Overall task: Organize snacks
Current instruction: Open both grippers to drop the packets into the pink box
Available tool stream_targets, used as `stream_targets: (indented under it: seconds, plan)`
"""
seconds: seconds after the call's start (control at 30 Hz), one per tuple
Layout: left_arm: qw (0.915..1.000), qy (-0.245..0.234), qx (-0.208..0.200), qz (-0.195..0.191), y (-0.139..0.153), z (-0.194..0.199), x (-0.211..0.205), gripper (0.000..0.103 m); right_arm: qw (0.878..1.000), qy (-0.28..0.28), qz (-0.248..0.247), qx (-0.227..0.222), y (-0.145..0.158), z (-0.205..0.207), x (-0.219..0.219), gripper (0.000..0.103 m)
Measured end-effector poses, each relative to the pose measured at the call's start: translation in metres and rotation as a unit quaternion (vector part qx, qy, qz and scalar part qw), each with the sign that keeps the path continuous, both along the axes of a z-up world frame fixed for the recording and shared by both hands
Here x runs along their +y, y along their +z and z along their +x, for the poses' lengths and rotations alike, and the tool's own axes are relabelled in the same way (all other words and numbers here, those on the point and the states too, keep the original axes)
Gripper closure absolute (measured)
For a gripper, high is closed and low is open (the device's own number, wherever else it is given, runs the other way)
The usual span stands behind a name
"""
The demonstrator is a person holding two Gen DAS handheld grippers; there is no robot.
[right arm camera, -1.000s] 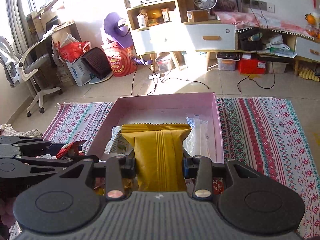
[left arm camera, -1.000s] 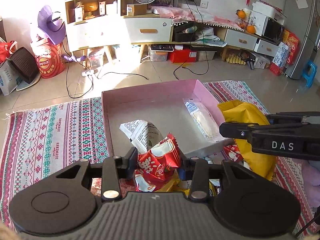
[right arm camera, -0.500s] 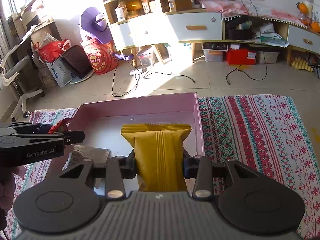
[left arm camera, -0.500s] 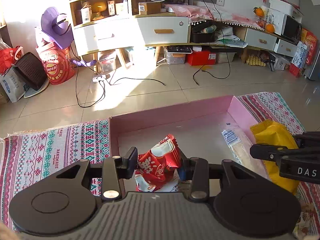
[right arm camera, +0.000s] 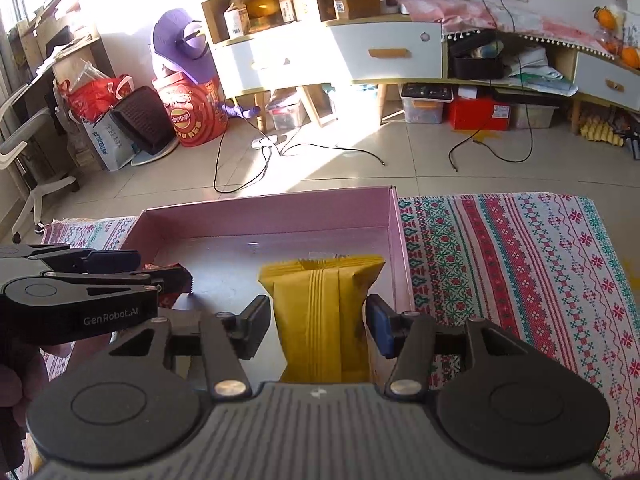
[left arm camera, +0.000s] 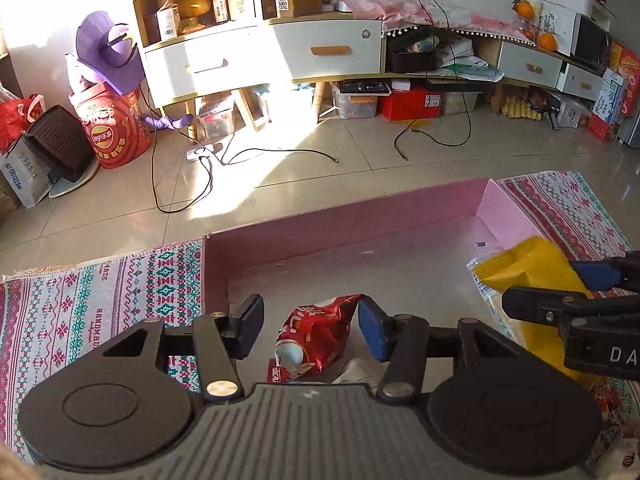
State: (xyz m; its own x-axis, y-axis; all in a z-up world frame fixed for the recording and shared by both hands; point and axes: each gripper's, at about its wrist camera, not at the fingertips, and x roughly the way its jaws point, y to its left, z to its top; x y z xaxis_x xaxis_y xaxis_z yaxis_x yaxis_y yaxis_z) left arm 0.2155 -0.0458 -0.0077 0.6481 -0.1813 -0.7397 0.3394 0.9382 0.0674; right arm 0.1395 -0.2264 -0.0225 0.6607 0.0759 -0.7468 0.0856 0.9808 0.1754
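A pink box (left arm camera: 360, 216) lies on a patterned rug. My left gripper (left arm camera: 312, 326) is open over the box's near left part, its fingers apart from a red snack bag (left arm camera: 316, 336) that lies between them. My right gripper (right arm camera: 318, 328) is open over the box's right side, with a yellow snack bag (right arm camera: 320, 312) between its spread fingers. The yellow bag (left arm camera: 528, 272) and the right gripper (left arm camera: 568, 292) also show in the left wrist view. A clear packet (left arm camera: 486, 280) lies partly under the yellow bag.
The rug (right arm camera: 520, 264) spreads to the right and left (left arm camera: 100, 300) of the box. Tiled floor with cables (left arm camera: 192, 184) lies beyond. A white drawer cabinet (left arm camera: 280, 56), a red snack bucket (left arm camera: 112, 136) and low shelves stand at the back.
Both grippers moved forward over the box and opened. The red bag and the yellow bag are no longer clamped and sit lower between the spread fingers.
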Motion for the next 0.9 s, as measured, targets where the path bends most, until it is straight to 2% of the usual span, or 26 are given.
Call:
stream_targets:
  seconds: [0.03,0.23,0.43,0.6,0.9]
  plan:
    - [1.0,0.0,-0.005,0.001,0.001,-0.001,0.0,0.025,1.0,-0.001,0.004,-0.003,0.001,-0.001,-0.001,0.034]
    - [1.0,0.0,-0.005,-0.004,0.006,-0.004,0.005,0.015,1.0,-0.002,0.012,-0.012,0.01,-0.005,-0.006,0.026]
    - [0.9998,-0.004,-0.009,-0.018,0.018,-0.015,0.01,0.012,1.0,0.003,0.012,-0.022,0.021,-0.017,-0.005,0.018]
    - [0.9997,-0.007,-0.019,-0.015,0.028,-0.031,0.013,0.006,0.999,0.009,0.01,-0.031,0.032,-0.029,-0.002,0.015]
    - [0.9992,-0.009,-0.023,-0.032,0.039,-0.065,0.03,0.003,0.999,0.022,-0.012,-0.038,0.044,-0.055,0.007,0.012]
